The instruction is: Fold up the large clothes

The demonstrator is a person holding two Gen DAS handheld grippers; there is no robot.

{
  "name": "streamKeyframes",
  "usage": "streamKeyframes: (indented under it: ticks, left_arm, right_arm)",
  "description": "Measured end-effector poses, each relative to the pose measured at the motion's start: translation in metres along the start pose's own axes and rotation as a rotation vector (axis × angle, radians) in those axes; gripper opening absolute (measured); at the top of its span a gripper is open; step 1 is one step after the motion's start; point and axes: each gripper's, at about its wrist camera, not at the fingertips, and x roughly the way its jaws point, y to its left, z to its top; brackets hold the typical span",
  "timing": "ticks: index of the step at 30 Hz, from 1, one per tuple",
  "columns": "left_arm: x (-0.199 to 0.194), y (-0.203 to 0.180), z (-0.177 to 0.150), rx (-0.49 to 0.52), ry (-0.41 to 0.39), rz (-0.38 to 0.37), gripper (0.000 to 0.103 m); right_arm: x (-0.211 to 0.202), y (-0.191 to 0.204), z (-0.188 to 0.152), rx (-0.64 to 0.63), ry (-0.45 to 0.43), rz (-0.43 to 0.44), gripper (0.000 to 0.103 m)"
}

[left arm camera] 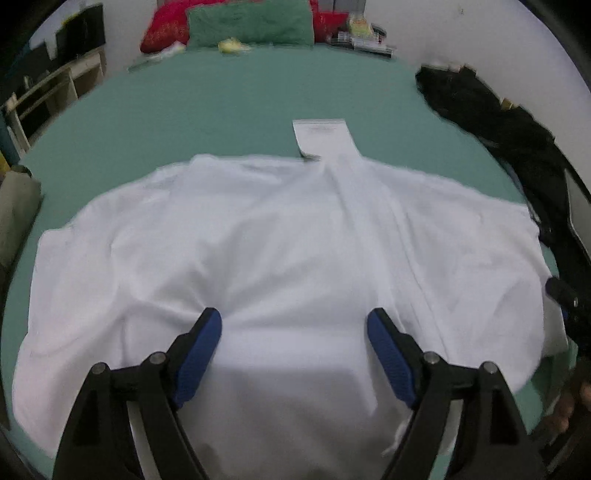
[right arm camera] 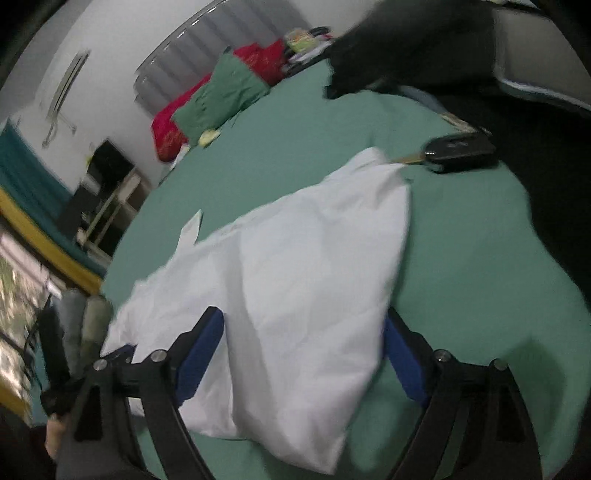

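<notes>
A large white garment (left arm camera: 280, 251) lies spread on the green bed (left arm camera: 207, 107); one sleeve points to the far side. My left gripper (left arm camera: 294, 325) is open, its blue pads (left arm camera: 201, 350) resting over the near middle of the cloth. In the right wrist view the same white garment (right arm camera: 295, 266) runs diagonally, its corner near a car key. My right gripper (right arm camera: 303, 325) is open, and a fold of the cloth lies between its blue pads (right arm camera: 201, 354). The other gripper shows at the right edge of the left wrist view (left arm camera: 565, 299).
Dark clothes (left arm camera: 495, 122) are piled along the bed's right side. A black car key (right arm camera: 458, 151) lies on the sheet by the garment's corner. Green (left arm camera: 251, 22) and red (left arm camera: 166, 29) pillows sit at the head. Shelves (left arm camera: 55, 88) stand at the left.
</notes>
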Motion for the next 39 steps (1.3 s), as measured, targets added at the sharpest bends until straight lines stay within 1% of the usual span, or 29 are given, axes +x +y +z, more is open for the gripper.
streamKeyframes:
  ticks: [1, 3, 6, 7, 8, 9, 10, 12, 15, 17, 19, 21, 23, 24, 26, 27, 28, 29, 30, 32, 35, 36, 38, 39]
  left_arm:
    - [0.002, -0.002, 0.001, 0.013, 0.006, 0.01, 0.081]
    - [0.003, -0.003, 0.003, 0.018, 0.009, 0.02, 0.082]
    - [0.008, -0.003, 0.005, 0.017, 0.004, 0.018, 0.083]
    - [0.009, -0.003, 0.005, 0.015, 0.001, 0.019, 0.084]
    - [0.009, -0.004, 0.004, 0.017, -0.004, 0.025, 0.084]
    - [0.01, -0.006, 0.004, 0.022, -0.008, 0.035, 0.084]
    - [0.011, -0.007, 0.004, 0.026, -0.013, 0.039, 0.084]
    - [0.011, -0.006, 0.003, 0.024, -0.016, 0.038, 0.085]
    - [0.009, -0.009, 0.0, 0.057, -0.034, 0.046, 0.085]
    - [0.008, -0.009, -0.001, 0.065, -0.045, 0.044, 0.086]
    - [0.007, -0.006, 0.002, 0.064, -0.036, 0.025, 0.085]
    - [0.003, 0.0, 0.006, 0.056, -0.015, -0.009, 0.085]
    - [-0.007, 0.011, 0.009, 0.04, -0.002, -0.058, 0.085]
    - [-0.015, 0.018, 0.01, 0.033, -0.011, -0.079, 0.085]
    - [-0.036, 0.037, 0.009, 0.029, -0.051, -0.092, 0.085]
    - [-0.044, 0.045, 0.007, 0.035, -0.069, -0.088, 0.085]
    - [-0.055, 0.054, 0.004, 0.049, -0.1, -0.067, 0.085]
    - [-0.066, 0.064, -0.001, 0.067, -0.133, -0.026, 0.085]
    - [-0.073, 0.073, -0.005, 0.081, -0.149, 0.006, 0.085]
    - [-0.086, 0.096, -0.015, 0.089, -0.167, 0.06, 0.085]
    - [-0.099, 0.141, -0.03, 0.028, -0.166, 0.086, 0.085]
    - [-0.104, 0.162, -0.035, -0.016, -0.164, 0.092, 0.085]
    - [-0.111, 0.195, -0.042, -0.102, -0.165, 0.093, 0.085]
    - [-0.113, 0.209, -0.045, -0.142, -0.163, 0.091, 0.085]
  right_arm:
    - [0.004, 0.003, -0.002, 0.002, 0.01, 0.028, 0.084]
    - [0.009, 0.013, -0.007, -0.022, 0.023, 0.053, 0.084]
    - [0.017, 0.029, -0.012, -0.042, 0.054, 0.104, 0.084]
    - [0.018, 0.032, -0.012, -0.038, 0.063, 0.131, 0.074]
    - [0.018, 0.032, -0.012, -0.027, 0.078, 0.164, 0.028]
    - [0.024, 0.032, -0.012, 0.0, 0.103, 0.222, 0.017]
    - [0.024, 0.035, -0.012, -0.003, 0.099, 0.225, 0.017]
    - [0.018, 0.055, -0.008, -0.06, 0.075, 0.204, 0.016]
    - [0.003, 0.071, 0.0, -0.038, 0.026, 0.281, 0.016]
    - [-0.003, 0.094, 0.006, -0.076, 0.012, 0.276, 0.016]
    - [-0.007, 0.126, 0.007, -0.129, 0.007, 0.28, 0.016]
    - [-0.01, 0.156, 0.007, -0.185, 0.002, 0.253, 0.016]
    - [-0.012, 0.184, 0.005, -0.232, 0.0, 0.225, 0.016]
    - [-0.013, 0.198, 0.004, -0.259, 0.002, 0.203, 0.016]
    - [-0.011, 0.217, 0.002, -0.301, 0.01, 0.173, 0.016]
    - [-0.007, 0.233, 0.0, -0.329, 0.017, 0.153, 0.016]
    - [-0.003, 0.247, 0.0, -0.35, 0.024, 0.141, 0.016]
    - [0.002, 0.259, -0.001, -0.372, 0.032, 0.13, 0.016]
    - [-0.001, 0.265, -0.007, -0.387, 0.039, 0.124, 0.016]
    - [0.016, 0.289, -0.012, -0.421, 0.067, 0.114, 0.017]
    - [0.047, 0.319, -0.031, -0.48, 0.13, 0.106, 0.019]
    - [0.062, 0.333, -0.041, -0.502, 0.164, 0.112, 0.019]
    - [0.086, 0.346, -0.056, -0.517, 0.232, 0.131, 0.025]
    - [0.105, 0.356, -0.068, -0.528, 0.299, 0.151, 0.03]
